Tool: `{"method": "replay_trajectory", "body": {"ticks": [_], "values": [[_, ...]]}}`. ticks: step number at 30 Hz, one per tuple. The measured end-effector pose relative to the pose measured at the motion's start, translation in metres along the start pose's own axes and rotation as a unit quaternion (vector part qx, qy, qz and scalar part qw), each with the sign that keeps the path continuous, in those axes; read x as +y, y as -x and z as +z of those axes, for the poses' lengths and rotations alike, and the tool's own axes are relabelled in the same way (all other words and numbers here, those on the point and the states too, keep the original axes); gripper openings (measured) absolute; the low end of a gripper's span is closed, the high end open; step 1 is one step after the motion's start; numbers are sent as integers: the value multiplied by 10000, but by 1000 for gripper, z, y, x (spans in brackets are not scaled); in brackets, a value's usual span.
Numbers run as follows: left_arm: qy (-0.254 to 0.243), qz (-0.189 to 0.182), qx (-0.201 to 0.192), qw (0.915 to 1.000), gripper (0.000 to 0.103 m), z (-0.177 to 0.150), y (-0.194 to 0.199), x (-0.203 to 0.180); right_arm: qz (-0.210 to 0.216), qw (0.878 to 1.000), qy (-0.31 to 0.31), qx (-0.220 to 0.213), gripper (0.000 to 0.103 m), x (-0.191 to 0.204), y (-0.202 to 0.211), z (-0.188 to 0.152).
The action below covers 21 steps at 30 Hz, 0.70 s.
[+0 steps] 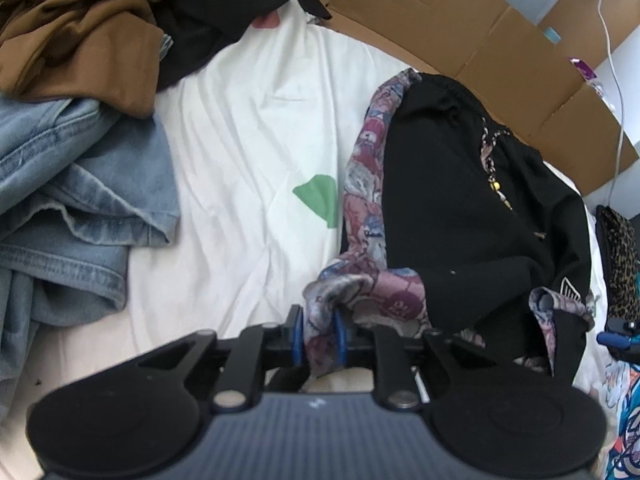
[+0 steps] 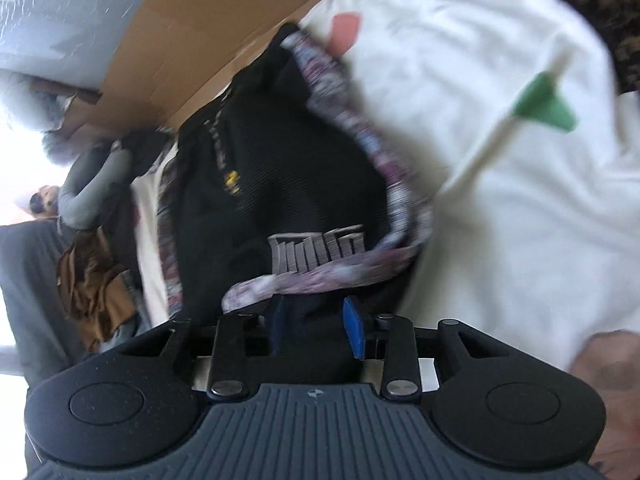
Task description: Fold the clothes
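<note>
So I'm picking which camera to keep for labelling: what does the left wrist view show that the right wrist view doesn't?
Only the left wrist view shows the blue denim garment and the left tongs shut on the patterned trim. Only the right wrist view shows the right tongs with black cloth between them. Both show the black garment with patterned trim, the white sheet with its green patch, and the cardboard.

Surface: bed with white sheet (image 1: 248, 128), green patch (image 1: 318, 200) at centre.
Upper left: brown garment (image 1: 80, 32), black garment (image 1: 212, 20).
Left: denim (image 1: 80, 200).
Right: black shorts with patterned trim (image 1: 448, 200).
</note>
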State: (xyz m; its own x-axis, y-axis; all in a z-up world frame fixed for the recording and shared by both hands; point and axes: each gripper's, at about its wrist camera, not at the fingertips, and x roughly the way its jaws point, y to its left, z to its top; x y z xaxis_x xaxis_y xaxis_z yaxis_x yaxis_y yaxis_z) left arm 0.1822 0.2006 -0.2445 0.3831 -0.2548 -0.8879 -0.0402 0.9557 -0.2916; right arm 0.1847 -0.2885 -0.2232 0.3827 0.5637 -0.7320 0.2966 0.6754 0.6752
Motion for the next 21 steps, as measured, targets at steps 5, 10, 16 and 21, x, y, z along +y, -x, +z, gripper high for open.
{"method": "replay_trajectory", "body": {"ticks": [5,10,16,21], "values": [[-43,-23,43,10000,27,-5,2,2,95,9988,-471,96,52,5,-21,0],[-110,-31,86,9999,32,-11,4,3,59,9941,-1075,146,58,0,-39,0],[-234,32,138,9996,33,-18,5,5,-258,9841,-1756,118,60,-15,-54,0],[-242,101,188,9995,33,-22,3,8,-625,9804,-1868,34,55,-28,-63,-5]]}}
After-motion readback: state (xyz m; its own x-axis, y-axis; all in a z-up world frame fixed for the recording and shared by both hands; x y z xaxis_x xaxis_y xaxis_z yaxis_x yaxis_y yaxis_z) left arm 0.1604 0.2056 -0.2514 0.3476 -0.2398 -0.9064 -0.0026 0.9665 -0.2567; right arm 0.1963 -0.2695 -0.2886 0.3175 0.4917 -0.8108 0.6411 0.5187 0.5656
